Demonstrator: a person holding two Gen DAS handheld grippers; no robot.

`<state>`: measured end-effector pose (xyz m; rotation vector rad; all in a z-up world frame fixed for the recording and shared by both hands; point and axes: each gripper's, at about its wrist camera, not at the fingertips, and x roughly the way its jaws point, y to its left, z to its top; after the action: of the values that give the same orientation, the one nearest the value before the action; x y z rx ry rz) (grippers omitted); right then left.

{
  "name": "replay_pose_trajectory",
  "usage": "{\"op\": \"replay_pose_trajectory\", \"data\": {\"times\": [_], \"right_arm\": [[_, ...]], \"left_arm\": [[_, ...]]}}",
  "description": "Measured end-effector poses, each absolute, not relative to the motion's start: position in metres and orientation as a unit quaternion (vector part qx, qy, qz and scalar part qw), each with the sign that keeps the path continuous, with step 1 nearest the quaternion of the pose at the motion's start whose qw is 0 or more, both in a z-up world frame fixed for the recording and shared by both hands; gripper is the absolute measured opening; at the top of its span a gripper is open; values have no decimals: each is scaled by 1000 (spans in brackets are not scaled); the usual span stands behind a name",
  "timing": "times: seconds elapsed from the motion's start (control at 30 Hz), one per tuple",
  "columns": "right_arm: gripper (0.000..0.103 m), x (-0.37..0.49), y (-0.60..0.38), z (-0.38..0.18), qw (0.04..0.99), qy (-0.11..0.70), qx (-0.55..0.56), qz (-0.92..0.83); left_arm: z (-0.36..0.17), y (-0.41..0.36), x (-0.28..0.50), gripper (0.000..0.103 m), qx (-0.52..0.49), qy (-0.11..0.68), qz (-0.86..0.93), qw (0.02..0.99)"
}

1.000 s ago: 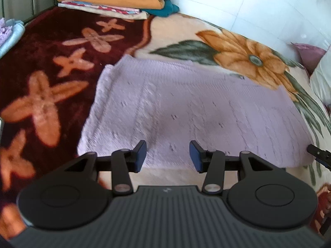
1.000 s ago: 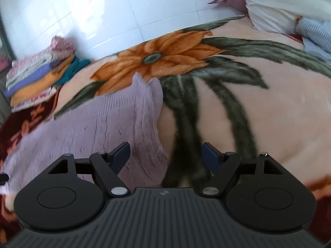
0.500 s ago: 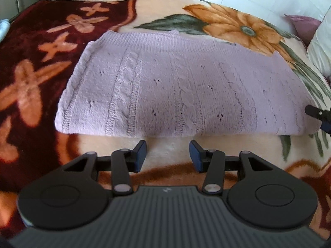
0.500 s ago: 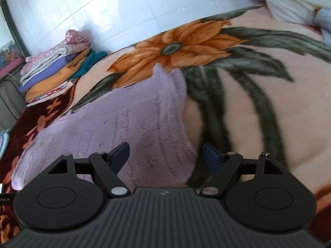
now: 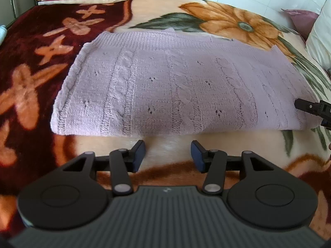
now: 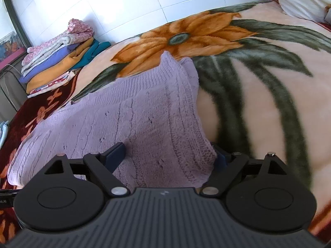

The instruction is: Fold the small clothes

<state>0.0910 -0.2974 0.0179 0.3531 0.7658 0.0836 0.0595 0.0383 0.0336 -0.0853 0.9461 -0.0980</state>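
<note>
**Sweater folded once, both grippers set for the next fold**

Lying across the flowered blanket (image 5: 165, 6) on the bed, the lilac knitted sweater (image 5: 175, 86) looks already folded at least once: it forms a long flat rectangle with a thick doubled edge toward the cameras. I judge that the step in hand is the approach for the next fold.

The left gripper (image 5: 168, 155) hovers just in front of the near edge of the sweater. Its jaws are half apart and opening, and only blanket shows between them. The right gripper (image 6: 165, 157) is at the right end of the sweater. Its jaws are wide and opening, and the corner of the knit lies between them, but the pads do not press on it as far as I can see; one pad is partly hidden behind the cloth.

The next move probably calls for closing on both layers of the thick edge, so that no layer slips out when the end is carried over.

Compared with one second ago, the left view has come lower and nearer to the near edge, and the right gripper has advanced until the corner sits between its jaws. A stack of folded clothes (image 6: 60, 62) waits at the far corner.
</note>
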Motion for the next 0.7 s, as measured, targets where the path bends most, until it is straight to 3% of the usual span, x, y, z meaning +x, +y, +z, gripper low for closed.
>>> {"op": "replay_pose_trajectory", "data": {"times": [0.23, 0.33, 0.47, 0.7], "right_arm": [[90, 94, -302, 19, 908, 376, 179, 55], [86, 94, -304, 19, 901, 372, 206, 81], [72, 94, -316, 16, 892, 365, 251, 87], [70, 102, -330, 3, 868, 346, 340, 104]], "left_arm": [[33, 37, 60, 52, -37, 454, -47, 889], [33, 35, 59, 52, -32, 453, -46, 890], [32, 34, 59, 52, -27, 451, -45, 891], [36, 35, 58, 53, -31, 450, -46, 891]]}}
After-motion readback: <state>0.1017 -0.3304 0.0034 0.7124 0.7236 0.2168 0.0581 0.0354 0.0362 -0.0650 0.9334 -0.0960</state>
